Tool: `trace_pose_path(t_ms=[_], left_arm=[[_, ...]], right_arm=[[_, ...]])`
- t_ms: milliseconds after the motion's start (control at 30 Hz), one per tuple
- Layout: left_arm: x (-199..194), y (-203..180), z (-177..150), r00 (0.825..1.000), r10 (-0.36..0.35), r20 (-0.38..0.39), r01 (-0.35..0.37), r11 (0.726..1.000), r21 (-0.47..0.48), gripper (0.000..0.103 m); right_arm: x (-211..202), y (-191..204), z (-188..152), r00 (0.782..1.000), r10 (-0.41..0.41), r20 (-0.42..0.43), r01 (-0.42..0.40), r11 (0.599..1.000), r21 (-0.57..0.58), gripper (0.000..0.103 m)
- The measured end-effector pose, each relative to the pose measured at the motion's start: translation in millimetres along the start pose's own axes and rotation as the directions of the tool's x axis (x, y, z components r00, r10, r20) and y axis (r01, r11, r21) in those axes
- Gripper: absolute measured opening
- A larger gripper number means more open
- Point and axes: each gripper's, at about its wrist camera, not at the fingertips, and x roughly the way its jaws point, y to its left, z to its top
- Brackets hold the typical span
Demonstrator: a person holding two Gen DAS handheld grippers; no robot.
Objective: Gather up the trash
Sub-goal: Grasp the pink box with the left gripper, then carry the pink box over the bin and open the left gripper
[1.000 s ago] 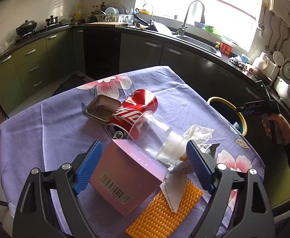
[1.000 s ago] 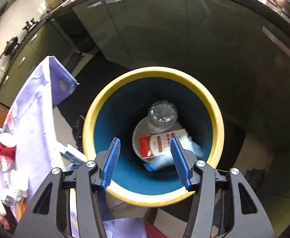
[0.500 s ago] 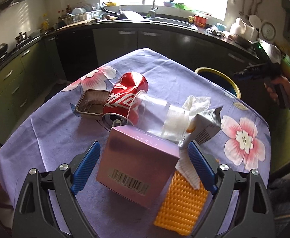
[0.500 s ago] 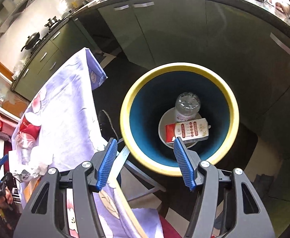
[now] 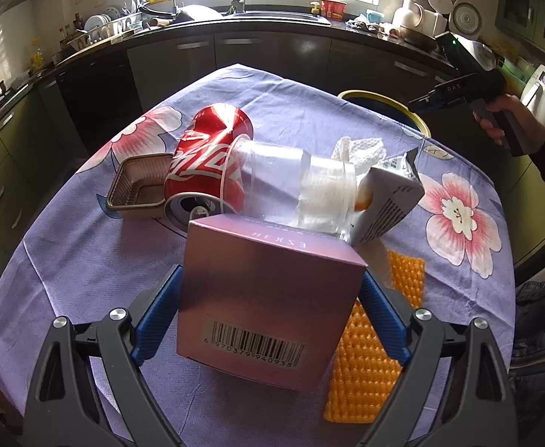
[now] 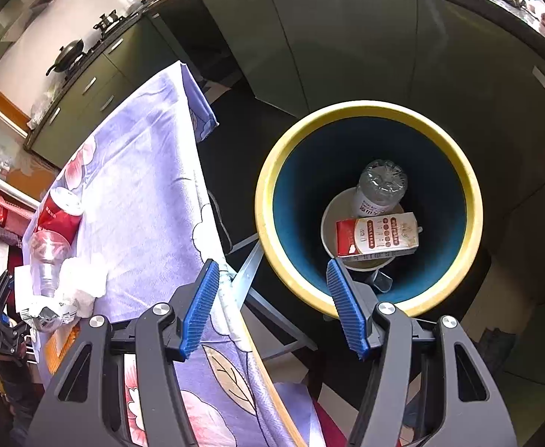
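— Both grippers first: what were they doing?

— Left gripper [image 5: 268, 320] had its blue jaws spread wide, one on each side of the pink box [image 5: 268, 298], and I could not tell whether the pads touched it. Right gripper [image 6: 272, 305] hung with jaws apart and nothing between them, above the gap between the table edge and the bin.

— Count things for me, biggest down.

— One table under a purple flowered cloth [image 5: 86, 253]. One trash bin [image 6: 369, 111], yellow rim, blue inside, standing on the floor just beside the table. In it lay one clear plastic bottle [image 6: 380, 186], one red and white carton [image 6: 376, 234] and one white bowl [image 6: 328, 231] beneath them. On the table: that one pink box, one orange foam net [image 5: 365, 372], one grey carton [image 5: 391, 205], one clear plastic cup [image 5: 291, 186] on its side, one dented red can [image 5: 205, 164], one brown tray [image 5: 138, 190], and one crumpled white tissue [image 5: 361, 149].

— Any writing?

— White Coca-Cola script on the can. On the box a barcode reading 6 970379 940938, plus upside-down letters I could not make out. Print on both cartons was too small to read.
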Motion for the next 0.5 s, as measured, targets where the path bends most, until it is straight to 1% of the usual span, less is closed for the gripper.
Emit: trace_pose_path(t_ms=[100, 167, 300, 500], left_arm=[[5.6, -0.2, -3.4, 1.0, 0.007, -0.016, -0.007, 1.0, 0.007, 0.086], [7.8, 1.9, -5.5, 1.0, 0.009, -0.017, -0.009, 1.0, 0.001, 0.082], [7.6, 6.6, -8.0, 1.0, -0.01, -0.004, 0.01, 0.999, -0.032, 0.076], [-2.6, 6.3, -9.4, 1.0, 0.001, 0.015, 0.0, 0.998, -0.064, 0.074]], right_arm=[[1.7, 1.2, 0.3, 1.0, 0.004, -0.003, -0.004, 1.0, -0.002, 0.06], [2.2, 2.2, -0.5, 1.0, 0.004, -0.003, -0.004, 1.0, -0.005, 0.06], [3.2, 2.2, -0.9, 1.0, 0.007, -0.006, -0.007, 1.0, -0.006, 0.06], [2.7, 2.9, -2.5, 1.0, 0.02, -0.006, -0.02, 1.0, -0.008, 0.06]])
